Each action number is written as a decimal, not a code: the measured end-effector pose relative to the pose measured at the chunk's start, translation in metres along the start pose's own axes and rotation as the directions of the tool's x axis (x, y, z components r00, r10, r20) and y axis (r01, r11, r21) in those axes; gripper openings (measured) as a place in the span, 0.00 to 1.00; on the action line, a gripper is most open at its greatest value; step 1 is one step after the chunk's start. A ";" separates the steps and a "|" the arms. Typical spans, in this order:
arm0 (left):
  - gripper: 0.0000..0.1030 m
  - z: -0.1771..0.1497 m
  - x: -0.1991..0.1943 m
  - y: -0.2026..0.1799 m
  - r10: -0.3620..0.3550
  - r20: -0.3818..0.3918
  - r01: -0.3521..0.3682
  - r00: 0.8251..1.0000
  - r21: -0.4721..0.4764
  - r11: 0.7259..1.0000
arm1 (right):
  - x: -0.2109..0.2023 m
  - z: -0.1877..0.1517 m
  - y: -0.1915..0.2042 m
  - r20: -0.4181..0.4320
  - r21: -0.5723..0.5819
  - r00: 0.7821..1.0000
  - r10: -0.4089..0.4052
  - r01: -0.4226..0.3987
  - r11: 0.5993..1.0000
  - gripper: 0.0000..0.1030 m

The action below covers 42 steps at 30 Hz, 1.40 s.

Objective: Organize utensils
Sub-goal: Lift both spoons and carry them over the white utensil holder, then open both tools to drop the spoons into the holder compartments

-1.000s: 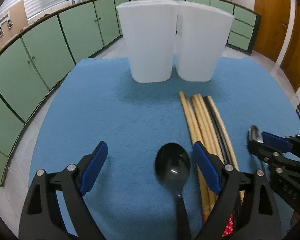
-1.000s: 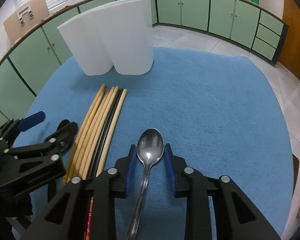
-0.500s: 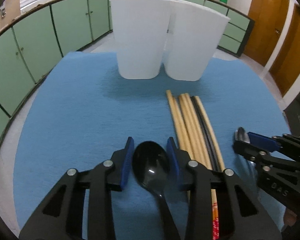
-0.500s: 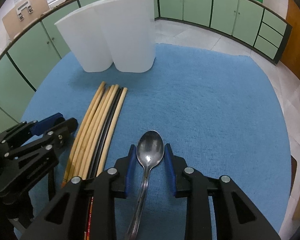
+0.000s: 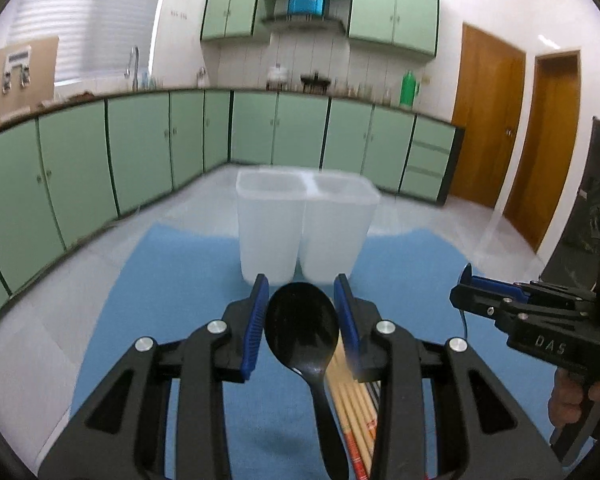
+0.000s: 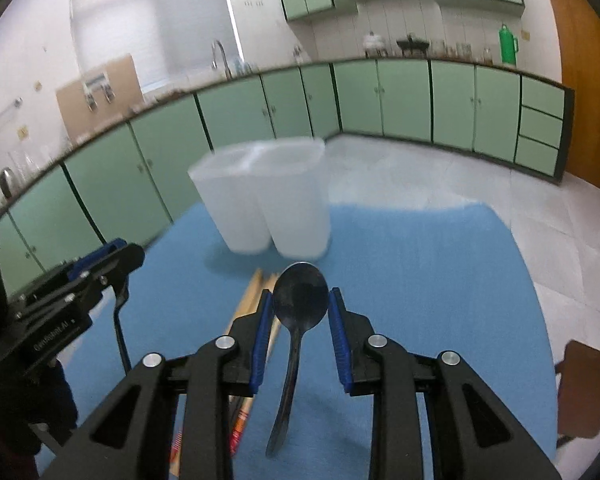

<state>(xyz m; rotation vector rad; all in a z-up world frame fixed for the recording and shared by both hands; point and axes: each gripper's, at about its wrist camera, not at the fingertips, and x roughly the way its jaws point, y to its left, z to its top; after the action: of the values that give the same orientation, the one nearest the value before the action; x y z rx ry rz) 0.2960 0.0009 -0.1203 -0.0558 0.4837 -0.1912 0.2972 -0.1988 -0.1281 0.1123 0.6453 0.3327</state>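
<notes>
Your left gripper [image 5: 302, 312] is clamped on the black spoon [image 5: 302, 330]: the blue pads sit narrow, pressing the sides of the bowl, and the handle runs back under the gripper body. The spoon is lifted clear of the blue mat [image 5: 172, 304] that covers the desk. Seen from your right wrist camera, this gripper [image 6: 116, 256] stands off to the left above the mat, with the spoon's thin dark handle hanging down from it.

Just under and right of the black spoon's handle, the bundle of chopsticks [image 5: 350, 404] lies flat on the mat, mostly pale wood with a dark pair among them. Their far ends point toward the two white containers [image 5: 306, 228], which stand upright and touching side by side at the far part of the mat, straight ahead of the left gripper.

Your right gripper [image 6: 300, 312] is closed on the metal spoon [image 6: 300, 298], its pads narrow against the bowl's edges, bowl forward and handle trailing down and back, held above the mat. The containers [image 6: 268, 196] stand ahead and slightly left of it, and the chopsticks [image 6: 252, 296] lie below its left finger.
</notes>
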 end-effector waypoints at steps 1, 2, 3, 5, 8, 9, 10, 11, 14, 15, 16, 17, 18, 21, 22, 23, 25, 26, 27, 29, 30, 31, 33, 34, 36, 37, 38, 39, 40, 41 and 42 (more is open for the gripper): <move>0.31 0.003 -0.003 -0.001 0.003 0.017 -0.003 1.000 0.000 1.000 | -0.004 0.001 -0.002 0.015 0.004 1.000 0.007 -0.007 1.000 0.27; 0.31 0.007 -0.005 -0.003 0.007 0.041 -0.007 0.999 0.001 1.000 | -0.009 0.004 -0.003 0.034 0.008 0.999 0.015 -0.015 1.000 0.27; 0.31 0.008 -0.007 -0.003 0.007 0.055 -0.007 0.998 0.003 1.000 | -0.013 0.007 -0.003 0.052 0.008 0.998 0.020 -0.020 1.000 0.27; 0.31 0.011 -0.011 -0.009 0.004 0.088 -0.005 0.996 0.007 1.000 | -0.021 0.017 -0.001 0.092 0.002 0.995 0.031 -0.031 1.000 0.27; 0.31 0.024 -0.013 -0.012 0.004 0.136 -0.006 0.991 0.013 1.000 | -0.030 0.032 0.004 0.145 -0.013 0.988 0.045 -0.043 0.999 0.27; 0.31 0.031 -0.011 -0.013 0.005 0.156 -0.007 0.988 0.014 1.000 | -0.033 0.041 0.005 0.166 -0.023 0.985 0.051 -0.048 0.999 0.27; 0.31 0.038 -0.009 -0.013 0.006 0.176 -0.009 0.984 0.018 1.000 | -0.035 0.047 0.006 0.177 -0.031 0.982 0.057 -0.053 0.998 0.27; 0.31 0.043 -0.009 -0.013 0.008 0.190 -0.012 0.982 0.020 1.000 | -0.037 0.055 0.007 0.191 -0.038 0.979 0.064 -0.058 0.998 0.27; 0.31 0.076 0.002 -0.013 0.026 0.262 -0.036 0.965 0.032 0.999 | -0.036 0.084 0.010 0.231 -0.050 0.970 0.080 -0.070 0.996 0.27; 0.31 0.086 0.004 -0.013 0.031 0.282 -0.041 0.959 0.030 0.999 | -0.035 0.090 0.010 0.241 -0.052 0.967 0.080 -0.069 0.996 0.27; 0.31 0.096 0.008 -0.013 0.032 0.296 -0.042 0.955 0.028 0.999 | -0.032 0.100 0.010 0.256 -0.055 0.964 0.075 -0.063 0.997 0.27; 0.31 0.104 0.012 -0.013 0.033 0.309 -0.044 0.950 0.028 0.999 | -0.028 0.110 0.010 0.267 -0.055 0.961 0.071 -0.059 0.997 0.27; 0.31 0.115 0.018 -0.014 0.039 0.328 -0.052 0.944 0.031 0.998 | -0.025 0.115 0.009 0.272 -0.051 0.960 0.072 -0.061 0.997 0.27; 0.31 0.139 0.038 -0.017 0.048 0.355 -0.066 0.934 0.040 0.997 | -0.007 0.140 0.006 0.287 -0.043 0.956 0.058 -0.048 0.998 0.27; 0.31 0.144 0.045 -0.017 0.049 0.358 -0.069 0.933 0.042 0.997 | 0.002 0.149 0.006 0.295 -0.043 0.955 0.044 -0.033 0.999 0.27; 0.31 0.149 0.053 -0.018 0.051 0.359 -0.072 0.932 0.045 0.996 | 0.008 0.156 0.004 0.299 -0.040 0.954 0.037 -0.027 0.999 0.27; 0.31 0.157 0.070 -0.017 0.058 0.354 -0.077 0.933 0.039 0.996 | 0.022 0.166 0.001 0.304 -0.030 0.952 0.028 -0.020 0.999 0.27; 0.31 0.158 0.075 -0.016 0.063 0.354 -0.081 0.933 0.037 0.996 | 0.029 0.171 0.001 0.307 -0.027 0.952 0.019 -0.012 1.000 0.27; 0.31 0.162 0.083 -0.016 0.071 0.352 -0.089 0.933 0.037 0.995 | 0.037 0.174 -0.001 0.307 -0.026 0.952 0.007 0.002 1.000 0.27; 0.31 0.164 0.098 -0.015 0.080 0.348 -0.100 0.934 0.039 0.994 | 0.050 0.178 -0.002 0.302 -0.028 0.953 -0.006 0.015 0.999 0.27; 0.31 0.165 0.103 -0.013 0.083 0.344 -0.102 0.935 0.039 0.994 | 0.059 0.179 -0.002 0.297 -0.032 0.955 -0.016 0.026 0.999 0.27; 0.31 0.165 0.110 -0.013 0.087 0.340 -0.107 0.936 0.040 0.993 | 0.064 0.178 -0.003 0.294 -0.036 0.955 -0.023 0.035 0.999 0.27; 0.31 0.160 0.119 -0.009 0.097 0.330 -0.116 0.939 0.038 0.993 | 0.077 0.177 -0.003 0.283 -0.040 0.958 -0.039 0.052 0.998 0.27; 0.31 0.158 0.124 -0.007 0.100 0.324 -0.117 0.941 0.034 0.993 | 0.082 0.175 -0.004 0.277 -0.037 0.960 -0.039 0.051 0.998 0.27; 0.31 0.153 0.136 -0.003 0.105 0.296 -0.116 0.949 0.020 0.993 | 0.093 0.170 -0.006 0.258 -0.029 0.965 -0.041 0.050 0.998 0.27; 0.31 0.150 0.138 0.002 0.107 0.286 -0.116 0.952 0.016 0.993 | 0.098 0.168 -0.007 0.247 -0.030 0.968 -0.045 0.054 0.998 0.27; 0.31 0.147 0.144 0.003 0.109 0.268 -0.117 0.957 0.012 0.993 | 0.101 0.167 -0.007 0.238 -0.031 0.970 -0.046 0.055 0.998 0.27; 0.32 0.142 0.146 0.006 0.108 0.257 -0.115 0.960 0.012 0.993 | 0.105 0.165 -0.008 0.227 -0.032 0.973 -0.047 0.056 0.998 0.27; 0.32 0.138 0.149 0.009 0.107 0.242 -0.114 0.964 0.013 0.993 | 0.109 0.161 -0.007 0.211 -0.036 0.976 -0.044 0.053 0.998 0.27; 0.32 0.134 0.152 0.011 0.106 0.227 -0.113 0.968 0.014 0.994 | 0.113 0.158 -0.007 0.196 -0.041 0.980 -0.041 0.050 0.998 0.27; 0.33 0.131 0.154 0.013 0.104 0.210 -0.109 0.972 0.014 0.994 | 0.116 0.154 -0.006 0.182 -0.047 0.982 -0.039 0.049 0.998 0.27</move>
<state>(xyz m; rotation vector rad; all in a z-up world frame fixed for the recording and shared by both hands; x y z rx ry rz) 0.4934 -0.0154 -0.0762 -0.0242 0.2735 -0.0848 0.4792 -0.1656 -0.0727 0.0779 0.4577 0.2925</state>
